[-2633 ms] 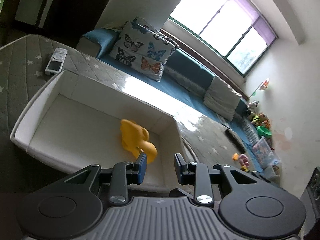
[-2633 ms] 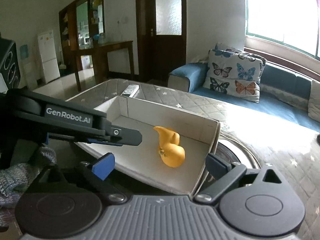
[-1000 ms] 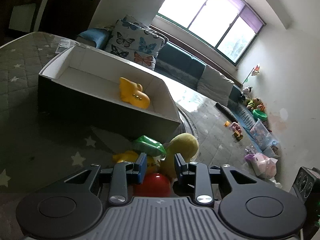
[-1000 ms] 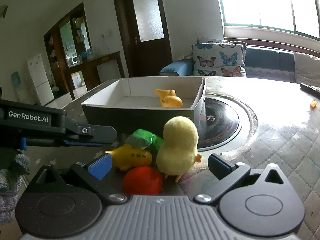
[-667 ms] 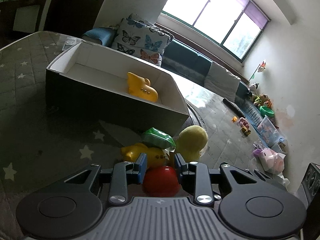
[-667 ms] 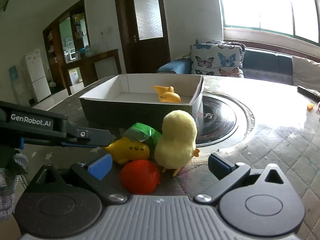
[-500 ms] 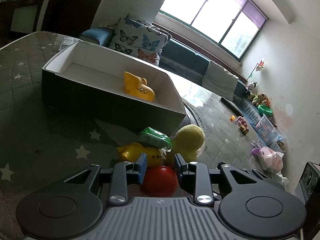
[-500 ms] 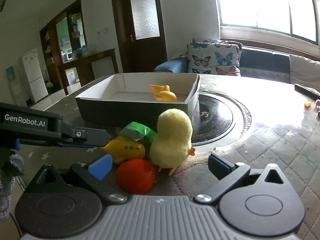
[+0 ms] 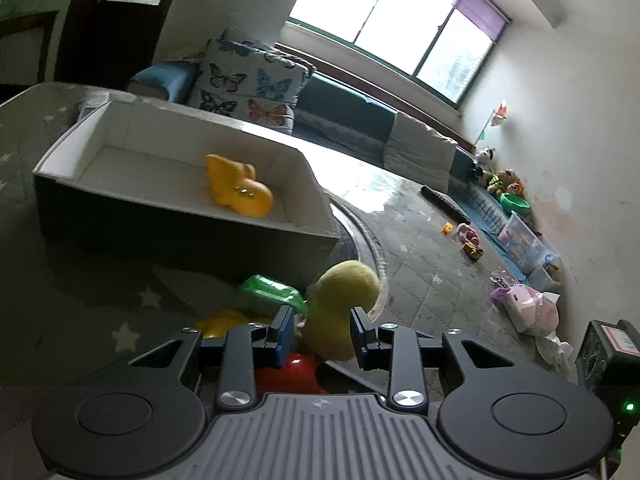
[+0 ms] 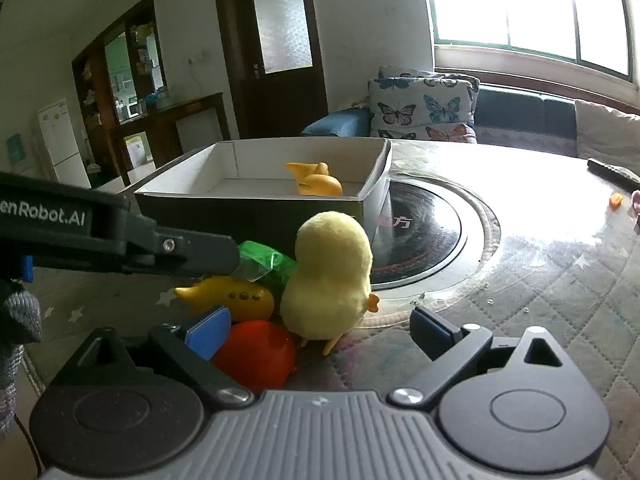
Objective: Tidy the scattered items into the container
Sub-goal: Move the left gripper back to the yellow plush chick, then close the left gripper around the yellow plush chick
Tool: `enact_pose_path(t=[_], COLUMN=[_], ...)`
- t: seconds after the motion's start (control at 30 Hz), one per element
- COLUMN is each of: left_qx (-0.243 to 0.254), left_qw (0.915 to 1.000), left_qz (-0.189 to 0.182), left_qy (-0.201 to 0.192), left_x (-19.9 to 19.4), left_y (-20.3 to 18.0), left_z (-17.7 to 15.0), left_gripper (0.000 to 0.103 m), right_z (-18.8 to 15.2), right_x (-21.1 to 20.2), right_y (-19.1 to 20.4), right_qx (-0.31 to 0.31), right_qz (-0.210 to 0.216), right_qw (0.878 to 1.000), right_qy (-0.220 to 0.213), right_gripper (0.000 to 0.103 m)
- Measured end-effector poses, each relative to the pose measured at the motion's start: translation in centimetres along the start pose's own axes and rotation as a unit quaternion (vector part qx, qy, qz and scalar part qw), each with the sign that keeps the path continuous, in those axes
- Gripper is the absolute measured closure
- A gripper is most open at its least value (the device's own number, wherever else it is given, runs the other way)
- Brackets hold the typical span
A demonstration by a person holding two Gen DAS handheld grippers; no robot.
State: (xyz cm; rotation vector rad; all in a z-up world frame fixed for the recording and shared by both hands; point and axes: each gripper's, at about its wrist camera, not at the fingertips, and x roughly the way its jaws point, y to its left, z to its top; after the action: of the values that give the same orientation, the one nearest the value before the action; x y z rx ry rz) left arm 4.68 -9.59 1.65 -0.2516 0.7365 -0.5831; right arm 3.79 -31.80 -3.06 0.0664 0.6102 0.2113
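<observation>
A fluffy yellow chick [image 9: 340,304] [image 10: 328,272] stands on the quilted table in front of the white-lined box [image 9: 188,216] [image 10: 256,208]. Beside it lie a red ball [image 9: 286,372] [image 10: 256,354], a yellow plane-shaped toy [image 9: 218,322] [image 10: 236,298] and a green toy [image 9: 268,294] [image 10: 266,264]. An orange duck [image 9: 240,192] [image 10: 316,184] lies in the box. My left gripper [image 9: 322,334] has the chick between its jaws, which are opening and do not press it. My right gripper [image 10: 320,332], wide open and closing slightly, is just short of the chick and ball.
A round black glass hob [image 10: 424,232] sits right of the box. A remote [image 10: 612,172] and small toys [image 9: 468,240] lie at the table's far side. My left gripper's finger [image 10: 188,254] reaches in from the left over the green toy. A sofa with butterfly cushions stands behind.
The left gripper slid right, so the chick rather than the red ball now sits between its jaws, and those jaws have widened. The right gripper's jaws have narrowed a little.
</observation>
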Motion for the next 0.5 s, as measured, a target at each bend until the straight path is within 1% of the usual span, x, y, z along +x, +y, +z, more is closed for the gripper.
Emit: enact_pose_path(t=[0.1, 0.23, 0.37, 0.5], left_qx=[0.009, 0.019, 0.030, 0.040], left_qw=[0.9999, 0.9997, 0.9994, 0.9991], left_qz=[-0.006, -0.008, -0.011, -0.007], left_qy=[0.004, 0.010, 0.011, 0.015], left_x=[0.6, 1.5, 2.2, 3.2], left_y=[-0.5, -1.0, -1.7, -2.0], left_z=[0.4, 0.7, 1.1, 1.6], left_gripper=[0.069, 0.069, 0.069, 0.069], right_z=[0.0, 0.0, -0.1, -0.1], right_x=[0.5, 1.0, 1.5, 1.9], right_y=[-0.1, -0.2, -0.3, -0.7], right_qx=[0.003, 0.008, 0.011, 0.019], right_qz=[0.001, 0.003, 0.003, 0.005], right_qw=[1.000, 1.000, 1.000, 1.000], right_qy=[0.002, 0.006, 0.009, 0.010], right_gripper=[0.006, 0.010, 0.011, 0.014])
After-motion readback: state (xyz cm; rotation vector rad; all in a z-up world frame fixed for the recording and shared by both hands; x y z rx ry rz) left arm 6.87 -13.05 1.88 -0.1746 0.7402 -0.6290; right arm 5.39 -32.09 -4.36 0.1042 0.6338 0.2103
